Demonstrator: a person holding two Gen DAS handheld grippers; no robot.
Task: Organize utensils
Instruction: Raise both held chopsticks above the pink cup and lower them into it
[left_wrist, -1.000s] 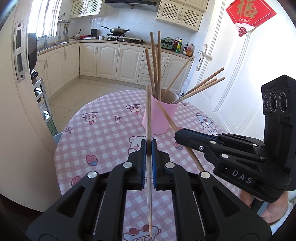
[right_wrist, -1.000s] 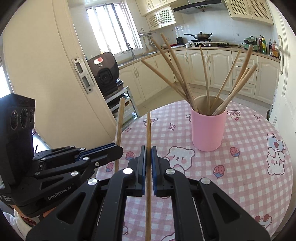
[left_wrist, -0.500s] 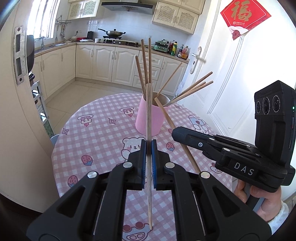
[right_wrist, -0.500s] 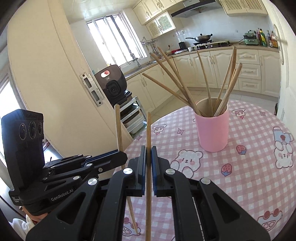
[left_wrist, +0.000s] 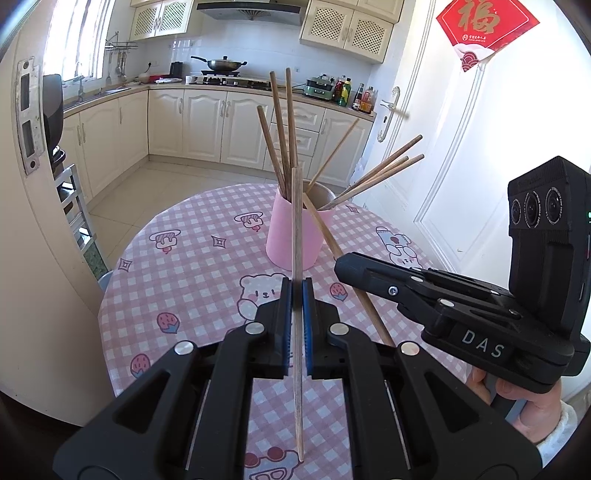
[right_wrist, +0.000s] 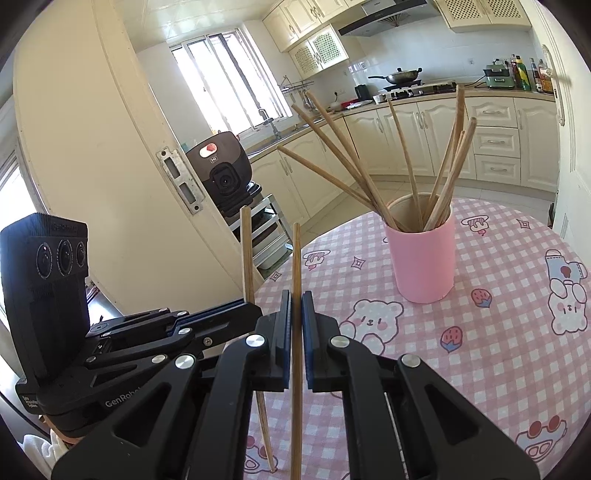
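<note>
A pink cup (left_wrist: 291, 240) (right_wrist: 421, 258) with several wooden chopsticks fanned out in it stands on the round table (left_wrist: 192, 266) (right_wrist: 498, 350) under a pink checked cloth. My left gripper (left_wrist: 296, 286) is shut on one chopstick (left_wrist: 295, 221), held upright just before the cup. My right gripper (right_wrist: 296, 297) is shut on another chopstick (right_wrist: 295, 258), also upright. In the left wrist view the right gripper (left_wrist: 341, 264) sits close at the right, its chopstick (left_wrist: 325, 229) leaning toward the cup. In the right wrist view the left gripper (right_wrist: 255, 308) is at the left with its chopstick (right_wrist: 245, 251).
A cream door leaf (left_wrist: 22, 221) (right_wrist: 110, 184) stands close past the table's left edge, a white door (left_wrist: 461, 166) on the right. A black device (right_wrist: 221, 173) sits on a metal rack beyond the table. Kitchen cabinets line the back wall.
Both grippers stay shut on their chopsticks. The right wrist view has tilted up a little, and the cup has slid slightly left in the left wrist view.
</note>
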